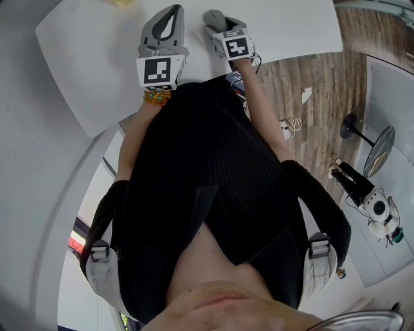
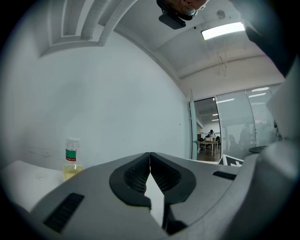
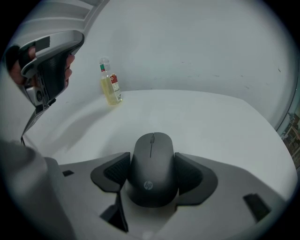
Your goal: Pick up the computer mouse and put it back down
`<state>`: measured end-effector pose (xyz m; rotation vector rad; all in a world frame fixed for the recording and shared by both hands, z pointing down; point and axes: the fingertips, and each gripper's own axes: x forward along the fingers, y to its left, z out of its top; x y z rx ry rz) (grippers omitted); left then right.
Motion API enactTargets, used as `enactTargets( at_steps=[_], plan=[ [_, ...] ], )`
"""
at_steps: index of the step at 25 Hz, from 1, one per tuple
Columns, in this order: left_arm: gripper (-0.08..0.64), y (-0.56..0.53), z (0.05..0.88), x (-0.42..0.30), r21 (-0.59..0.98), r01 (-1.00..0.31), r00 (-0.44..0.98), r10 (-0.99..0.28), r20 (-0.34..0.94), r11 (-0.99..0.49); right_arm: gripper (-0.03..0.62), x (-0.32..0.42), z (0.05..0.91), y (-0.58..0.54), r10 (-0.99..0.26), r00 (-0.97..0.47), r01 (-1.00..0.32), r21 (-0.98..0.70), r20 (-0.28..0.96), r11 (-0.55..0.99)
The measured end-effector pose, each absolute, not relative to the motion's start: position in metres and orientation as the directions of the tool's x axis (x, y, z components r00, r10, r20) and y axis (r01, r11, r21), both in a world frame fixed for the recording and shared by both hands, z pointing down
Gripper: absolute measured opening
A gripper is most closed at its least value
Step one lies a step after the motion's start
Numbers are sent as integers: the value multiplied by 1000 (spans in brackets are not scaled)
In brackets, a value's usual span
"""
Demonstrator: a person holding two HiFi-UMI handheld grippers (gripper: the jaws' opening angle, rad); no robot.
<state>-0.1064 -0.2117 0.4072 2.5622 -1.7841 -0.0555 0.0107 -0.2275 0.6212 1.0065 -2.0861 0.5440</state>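
A dark grey computer mouse (image 3: 151,168) sits between the jaws of my right gripper (image 3: 151,165), and both ribbed pads (image 3: 115,172) press its sides. It stays close over the white table (image 3: 211,122); whether it touches the top I cannot tell. In the head view the mouse (image 1: 215,18) pokes out beyond the right gripper (image 1: 223,27). My left gripper (image 2: 150,157) is shut with its tips together and nothing held. It hovers to the left of the right one (image 1: 173,9) and shows raised in the right gripper view (image 3: 47,65).
A small bottle of yellow liquid (image 3: 110,84) stands at the far left of the table by the wall, also seen as the bottle (image 2: 71,159). The table edge (image 1: 97,126) runs close to the person's body. Wooden floor with cables (image 1: 291,126) lies to the right.
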Motion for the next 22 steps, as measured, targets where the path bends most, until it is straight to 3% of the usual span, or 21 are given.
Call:
enactTargets(
  at_steps=[22],
  plan=[
    [15,-210,404,-109,28,-938,346,-938,-23,-346,294,13,621,-231,-494,-415,-804,-54,764,592]
  ],
)
